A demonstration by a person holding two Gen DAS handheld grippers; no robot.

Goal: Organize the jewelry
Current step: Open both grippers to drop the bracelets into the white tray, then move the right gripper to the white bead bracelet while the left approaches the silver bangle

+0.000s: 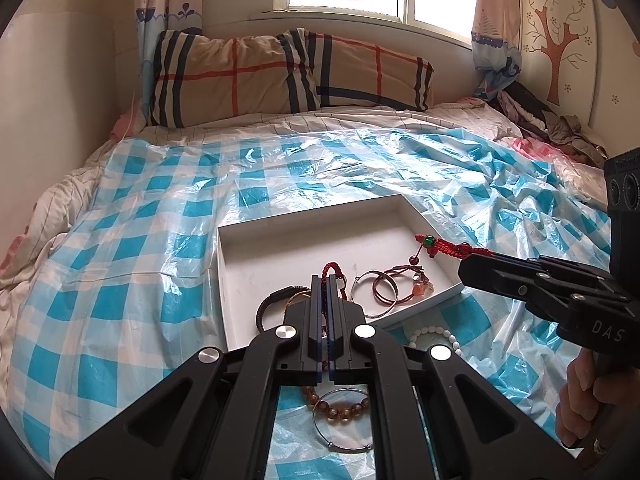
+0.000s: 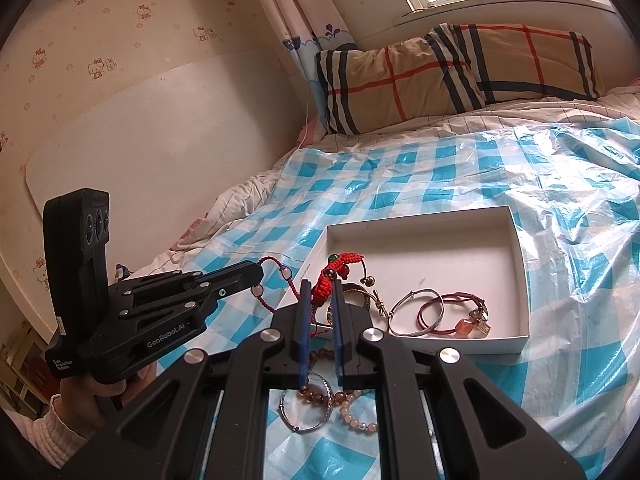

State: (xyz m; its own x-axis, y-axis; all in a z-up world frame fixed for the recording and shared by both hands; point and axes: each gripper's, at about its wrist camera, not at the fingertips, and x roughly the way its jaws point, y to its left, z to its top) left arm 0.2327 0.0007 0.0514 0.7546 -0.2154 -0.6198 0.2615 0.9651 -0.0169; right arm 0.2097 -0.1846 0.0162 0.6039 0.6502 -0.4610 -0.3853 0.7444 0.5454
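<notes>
A shallow white box (image 1: 308,222) (image 2: 520,256) lies on the checked plastic sheet. In it lie a silver bangle (image 2: 416,312), a dark red bangle (image 2: 448,316) with an orange charm, and a dark leather bracelet (image 1: 272,300). My left gripper (image 1: 325,280) (image 2: 256,276) is shut on a thin red beaded cord bracelet (image 2: 280,280), held over the box's near left edge. My right gripper (image 2: 320,292) (image 1: 466,262) is shut on a red woven bracelet (image 2: 338,270) (image 1: 444,245) with a green bead, above the box.
On the sheet near me lie a brown bead bracelet (image 1: 344,410), a thin silver bangle (image 1: 344,428) and a white bead bracelet (image 1: 436,334). Plaid pillows (image 1: 280,76) sit at the bed's head. Clothes (image 1: 552,120) are piled at the far right.
</notes>
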